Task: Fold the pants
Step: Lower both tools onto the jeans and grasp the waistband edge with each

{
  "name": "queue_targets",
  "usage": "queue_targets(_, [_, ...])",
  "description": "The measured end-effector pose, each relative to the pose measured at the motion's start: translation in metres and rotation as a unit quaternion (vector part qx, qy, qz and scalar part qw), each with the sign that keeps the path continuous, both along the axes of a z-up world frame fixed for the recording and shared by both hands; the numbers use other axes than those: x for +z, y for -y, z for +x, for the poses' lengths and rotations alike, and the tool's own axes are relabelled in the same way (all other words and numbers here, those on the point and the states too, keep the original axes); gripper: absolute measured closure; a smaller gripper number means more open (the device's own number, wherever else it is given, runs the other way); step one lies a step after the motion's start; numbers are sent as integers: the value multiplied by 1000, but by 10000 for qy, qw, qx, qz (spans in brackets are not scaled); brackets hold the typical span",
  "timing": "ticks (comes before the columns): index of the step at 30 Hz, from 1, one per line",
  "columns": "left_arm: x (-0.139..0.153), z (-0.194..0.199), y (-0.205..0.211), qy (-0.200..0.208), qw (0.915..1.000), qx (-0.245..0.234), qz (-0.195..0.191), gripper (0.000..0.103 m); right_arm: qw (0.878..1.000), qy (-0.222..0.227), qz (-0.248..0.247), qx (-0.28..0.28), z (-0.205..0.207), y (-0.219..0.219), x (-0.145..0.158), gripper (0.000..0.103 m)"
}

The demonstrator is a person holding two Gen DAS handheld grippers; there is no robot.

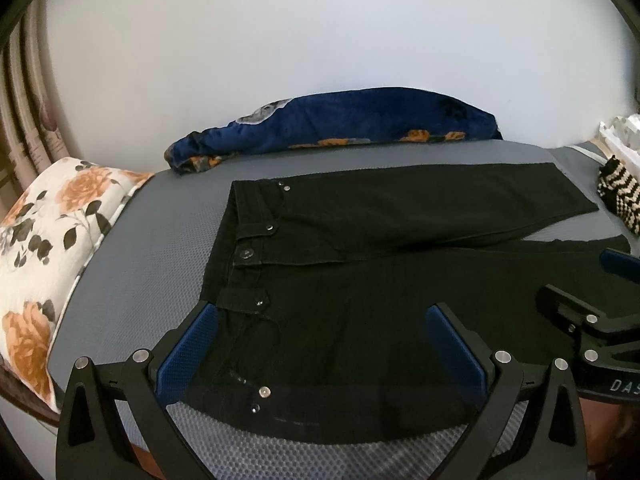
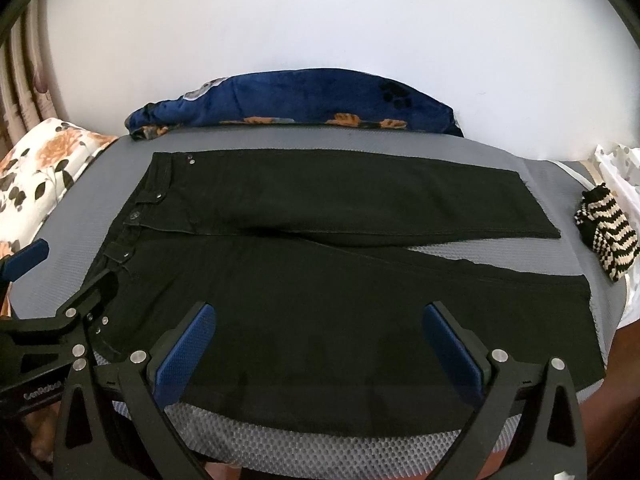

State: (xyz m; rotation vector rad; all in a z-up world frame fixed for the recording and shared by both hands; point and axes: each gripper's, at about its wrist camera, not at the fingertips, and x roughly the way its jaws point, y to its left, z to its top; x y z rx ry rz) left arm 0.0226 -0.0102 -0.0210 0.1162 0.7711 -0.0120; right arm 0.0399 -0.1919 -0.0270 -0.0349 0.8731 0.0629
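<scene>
Grey mat (image 2: 440, 152) under black pants (image 2: 320, 280), both grippers low (jaws wide, empty): left gripper (image 1: 320, 344), right gripper (image 2: 320, 344).

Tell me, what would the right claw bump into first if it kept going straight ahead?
Probably the black pants: the open right claw points across them, over the near leg. Beyond lies the blue blanket; its height above the pants is unclear.

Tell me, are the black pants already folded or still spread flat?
Spread flat: the black pants lie open on the grey mat, both legs apart.

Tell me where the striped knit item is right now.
The striped knit item lies at the right edge of the grey mat in the right wrist view, beside the hems of the black pants, not touching them.
</scene>
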Motion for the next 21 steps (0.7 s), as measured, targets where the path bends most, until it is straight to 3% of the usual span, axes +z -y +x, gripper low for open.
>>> queue_targets(12, [-11, 78, -36, -142, 9996, 214, 148, 0, 9997, -160, -37, 157, 43, 0, -15, 0])
queue_targets(21, [-31, 190, -85, -563, 9979, 222, 213, 0, 9978, -157, 91, 631, 104, 9, -21, 0])
